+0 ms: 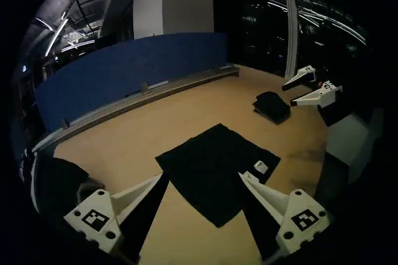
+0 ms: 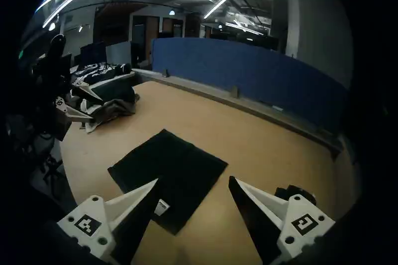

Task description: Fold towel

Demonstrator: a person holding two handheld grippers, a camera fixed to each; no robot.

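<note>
Left tool (image 1: 201,174) and right tool (image 2: 194,178) gape wide, empty, above the black towel (image 1: 211,155).

1. The left gripper view sits low over the table (image 1: 199,106), angled down across the dark towel (image 1: 214,165) toward the blue partition (image 1: 134,66).
2. The right gripper view faces the same way, from farther right, equally near.
3. Both share the towel, table and partition.

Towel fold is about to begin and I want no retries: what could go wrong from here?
The towel lies flat on the table, so the left claw or right claw, both open, may scrape wood and miss its thin edge. Uneven corner grabs would probably fold it skewed.
</note>
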